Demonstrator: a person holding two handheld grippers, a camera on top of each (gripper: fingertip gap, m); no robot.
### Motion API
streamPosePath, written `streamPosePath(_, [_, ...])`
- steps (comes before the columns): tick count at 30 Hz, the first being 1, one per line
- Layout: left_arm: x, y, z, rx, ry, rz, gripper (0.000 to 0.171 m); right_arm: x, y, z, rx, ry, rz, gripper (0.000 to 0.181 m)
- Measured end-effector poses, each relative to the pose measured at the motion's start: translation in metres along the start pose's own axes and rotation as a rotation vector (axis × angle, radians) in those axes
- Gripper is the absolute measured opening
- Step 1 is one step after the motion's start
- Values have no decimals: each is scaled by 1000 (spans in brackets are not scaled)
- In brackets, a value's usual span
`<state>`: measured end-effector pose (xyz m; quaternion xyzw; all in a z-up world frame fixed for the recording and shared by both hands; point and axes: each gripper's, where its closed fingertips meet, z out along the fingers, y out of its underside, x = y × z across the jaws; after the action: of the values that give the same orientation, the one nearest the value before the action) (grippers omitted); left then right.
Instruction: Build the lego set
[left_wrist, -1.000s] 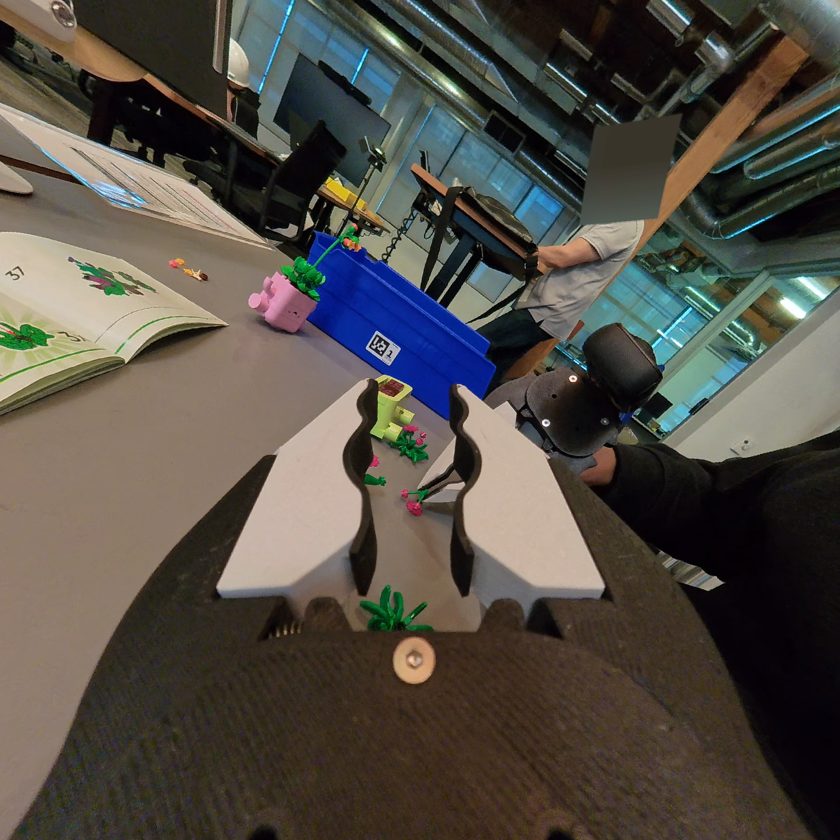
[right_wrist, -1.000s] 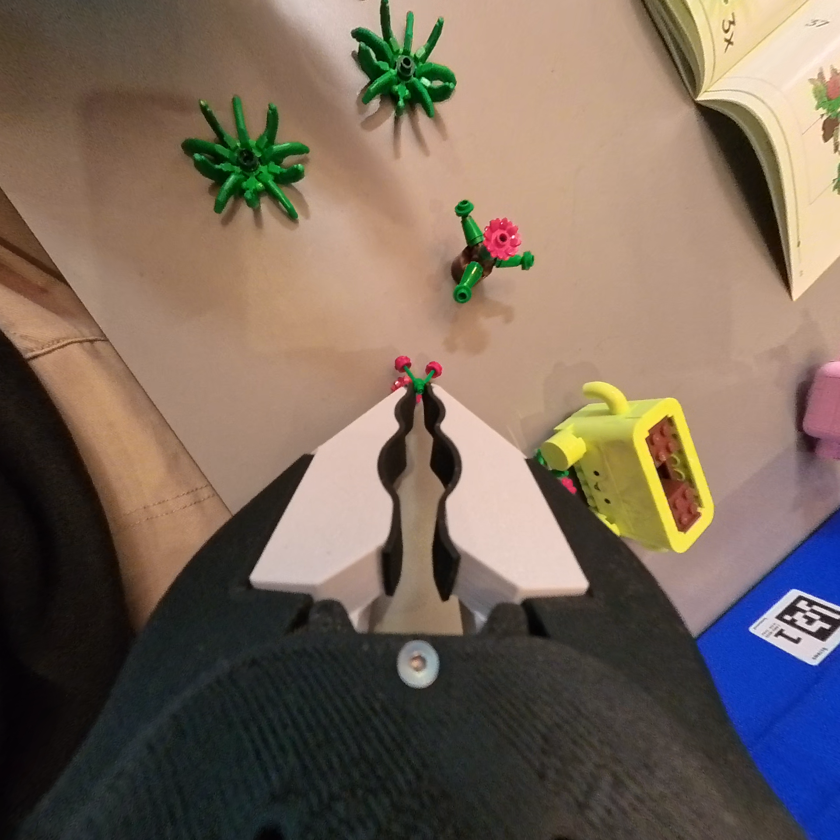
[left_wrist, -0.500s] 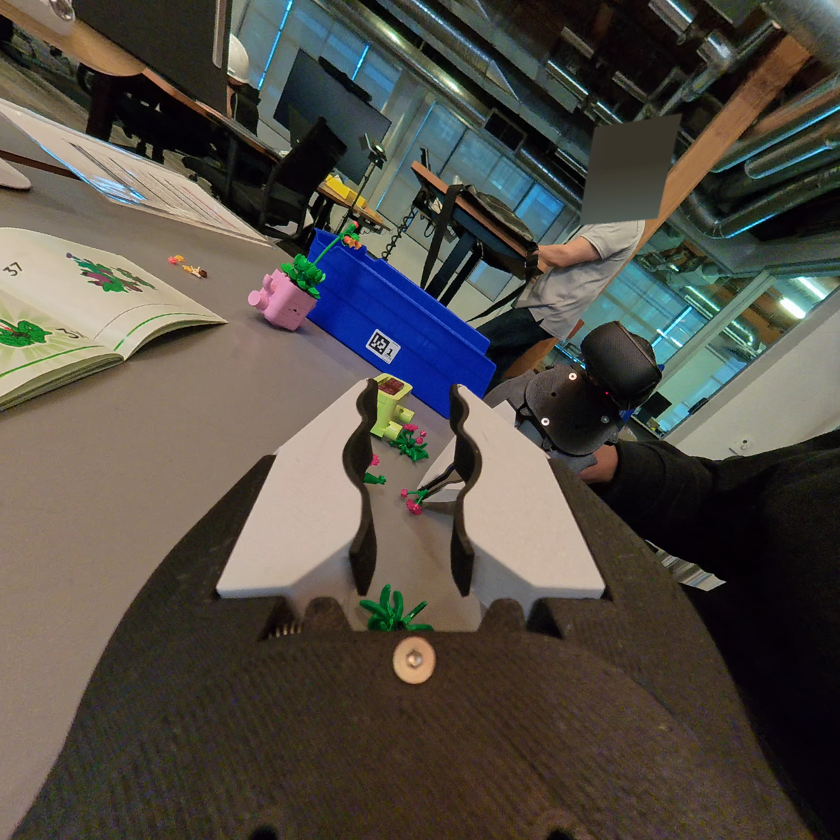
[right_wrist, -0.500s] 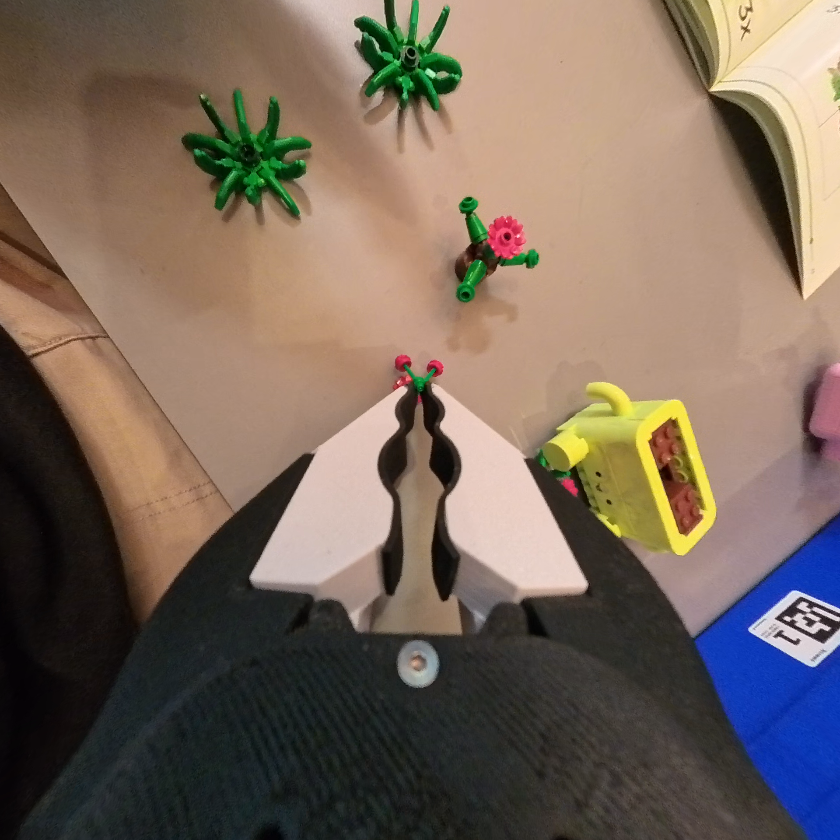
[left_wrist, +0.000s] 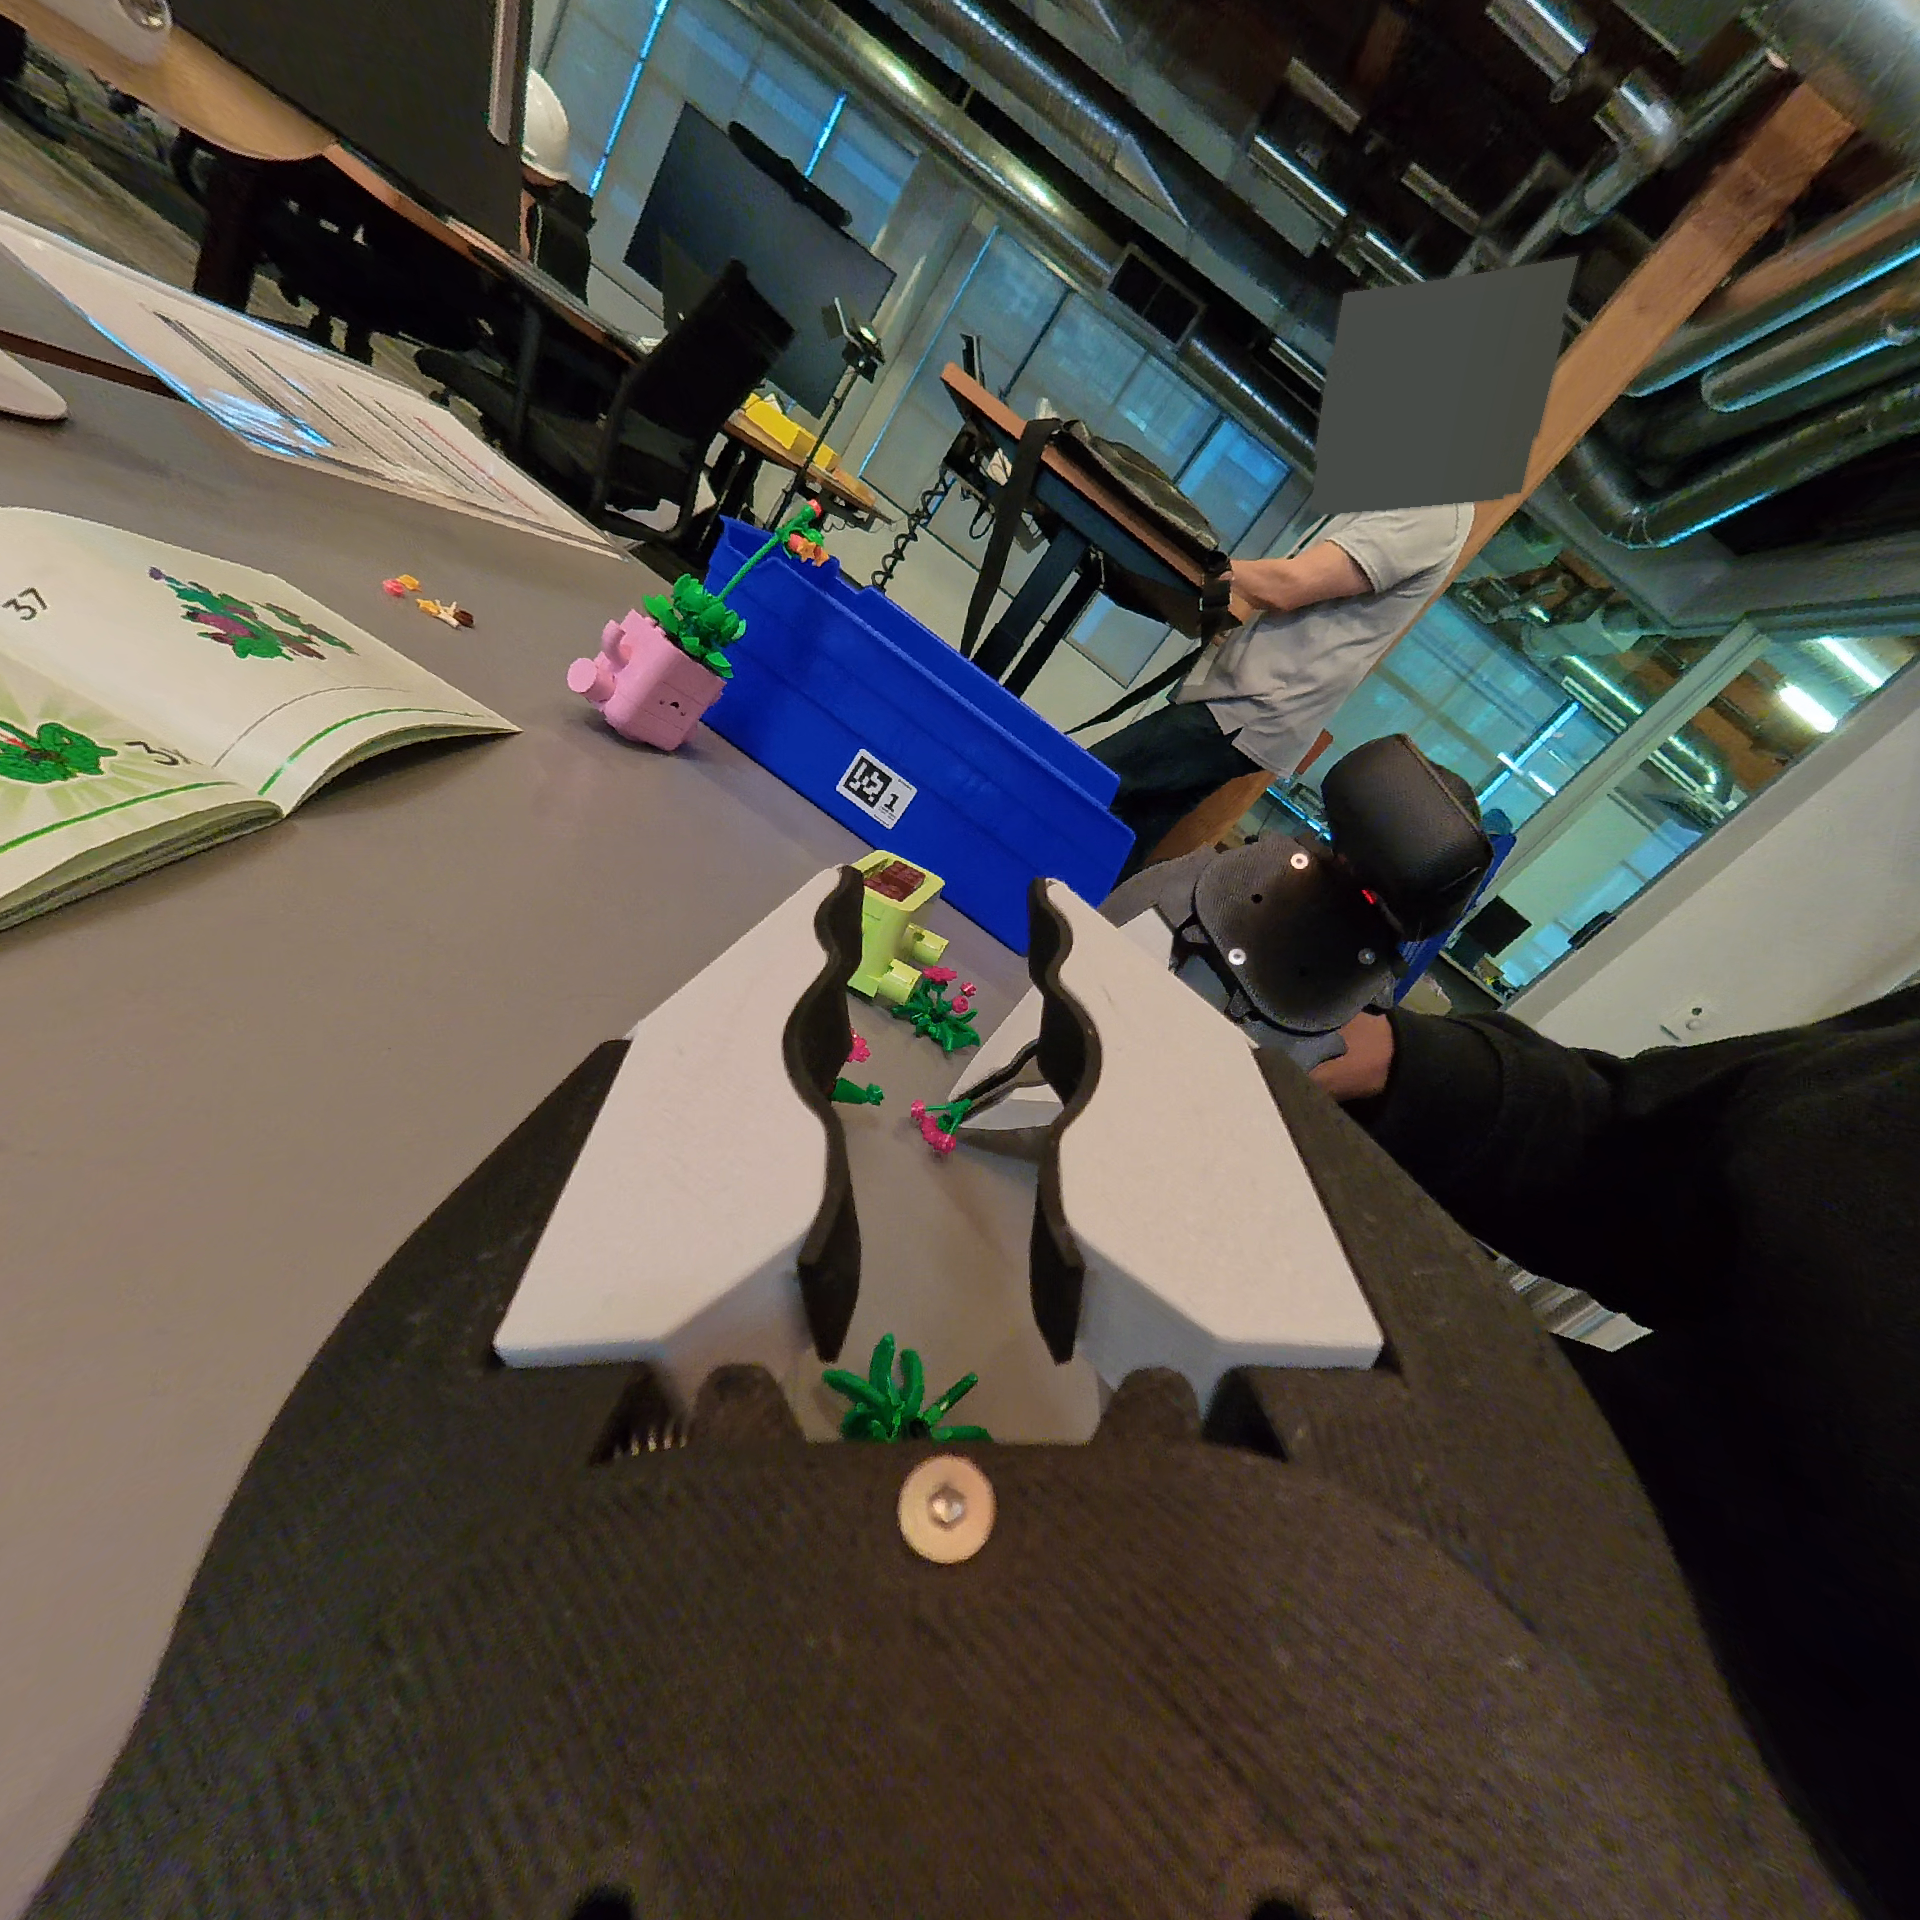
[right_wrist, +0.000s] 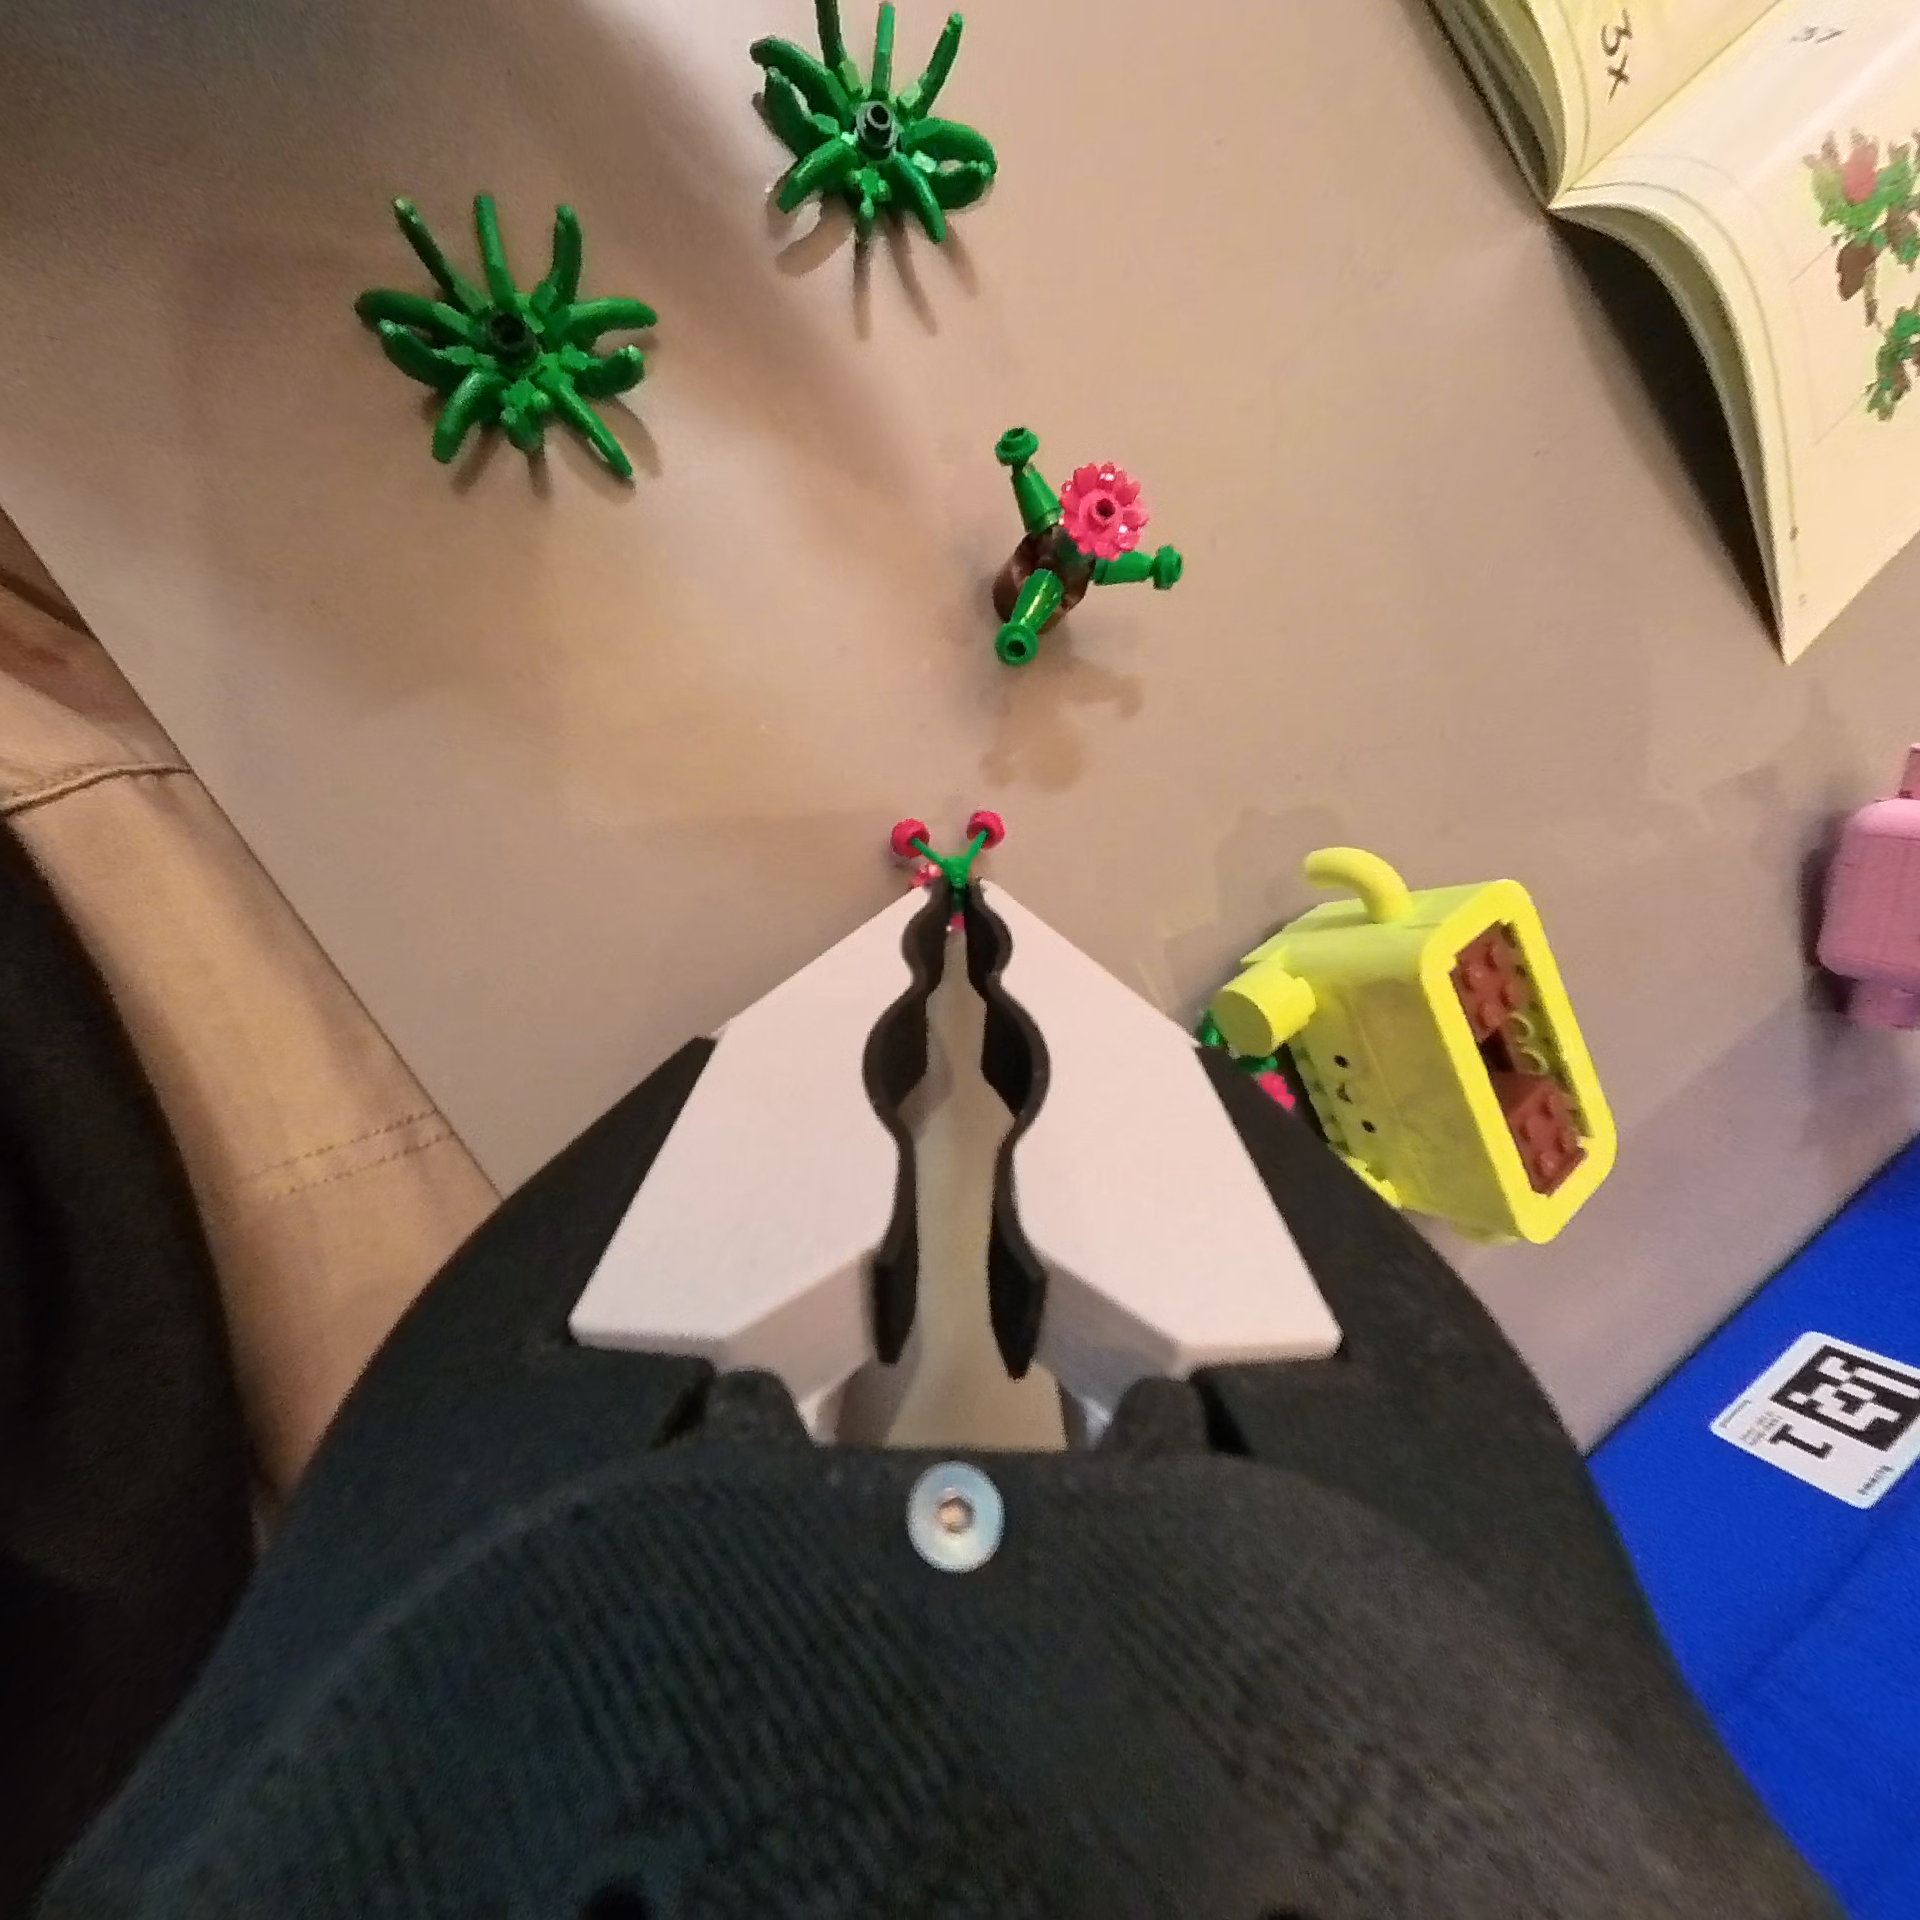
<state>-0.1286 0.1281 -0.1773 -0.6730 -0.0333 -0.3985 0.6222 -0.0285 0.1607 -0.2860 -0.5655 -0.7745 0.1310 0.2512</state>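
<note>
Lego flower sprig (right_wrist: 948, 852) pinched at tip of right tool (right_wrist: 958, 902), just above counter (right_wrist: 727, 644). Left tool (left_wrist: 940, 1049) spread, empty. Advice: keep pinch light, align sprig stem over brown-based stem cluster (right_wrist: 1070, 551) before pressing.

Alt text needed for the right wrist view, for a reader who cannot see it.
The right gripper pinches a tiny green sprig with pink buds above a grey table. Two spiky green plastic leaf clusters, a pink flower piece and a lime-yellow brick pot lie nearby.
</note>
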Motion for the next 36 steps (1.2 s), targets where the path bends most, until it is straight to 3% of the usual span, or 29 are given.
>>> streamPosePath(7, [-1, 0, 0, 3, 5, -11, 30, -2, 3, -4, -29, -44, 40, 10])
streamPosePath(12, [-1, -1, 0, 5, 8, -16, 30, 1, -13, -12, 29, -90, 124, 15])
streamPosePath(16, [-1, -1, -1, 6, 4, -13, 30, -3, -8, -5, -48, -179, 212, 20])
streamPosePath(23, [-1, -1, -1, 6, 5, -14, 30, -3, -6, 1, -46, -232, 273, 7])
streamPosePath(31, [-1, -1, -1, 9, 5, -16, 30, -4, -1, -2, -46, -278, 320, 6])
streamPosePath(36, [-1, -1, -1, 9, 6, -17, 30, -16, 3, -6, -52, -343, 236, 6])
